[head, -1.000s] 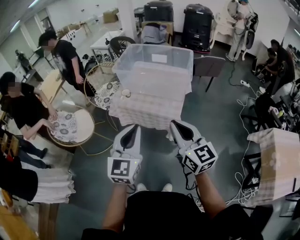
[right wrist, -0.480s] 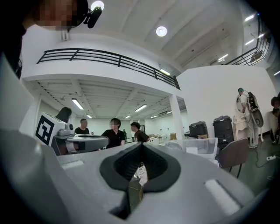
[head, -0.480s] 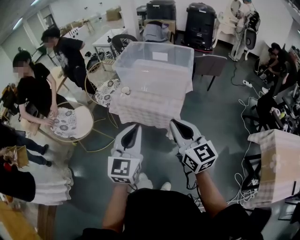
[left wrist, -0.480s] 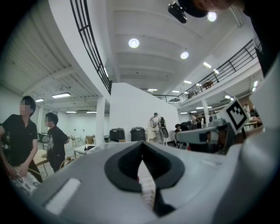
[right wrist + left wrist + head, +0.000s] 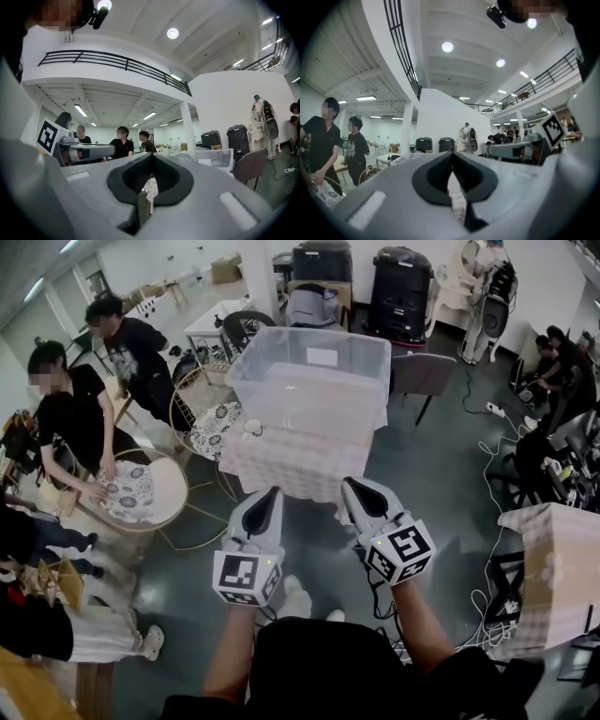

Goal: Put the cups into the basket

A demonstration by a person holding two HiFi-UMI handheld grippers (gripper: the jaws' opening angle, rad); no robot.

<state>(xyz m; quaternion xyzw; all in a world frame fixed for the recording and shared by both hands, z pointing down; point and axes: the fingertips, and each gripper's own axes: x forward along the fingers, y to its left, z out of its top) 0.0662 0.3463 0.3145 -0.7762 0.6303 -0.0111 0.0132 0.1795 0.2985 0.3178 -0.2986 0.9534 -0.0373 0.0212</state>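
Note:
A clear plastic basket (image 5: 309, 376) stands on a table with a checked cloth (image 5: 286, 465), ahead of me in the head view. One small pale cup (image 5: 251, 427) sits on that cloth at the basket's left side. My left gripper (image 5: 272, 494) and right gripper (image 5: 352, 487) hover side by side over the floor, short of the table's near edge. Both are shut and hold nothing. In the left gripper view my left gripper (image 5: 452, 158) has its jaws pressed together. The right gripper (image 5: 151, 155) looks the same in its own view, with the basket (image 5: 213, 157) beyond it to the right.
A round patterned table (image 5: 141, 491) and a gold wire chair (image 5: 208, 418) stand left of the basket's table, with people (image 5: 75, 418) around them. A grey chair (image 5: 420, 373) is behind on the right. A second checked table (image 5: 553, 559) and floor cables (image 5: 492, 521) lie to the right.
Both grippers keep their shut pose before the table. The people at the left have shifted about the round table. My white shoe has stepped forward under the left gripper.

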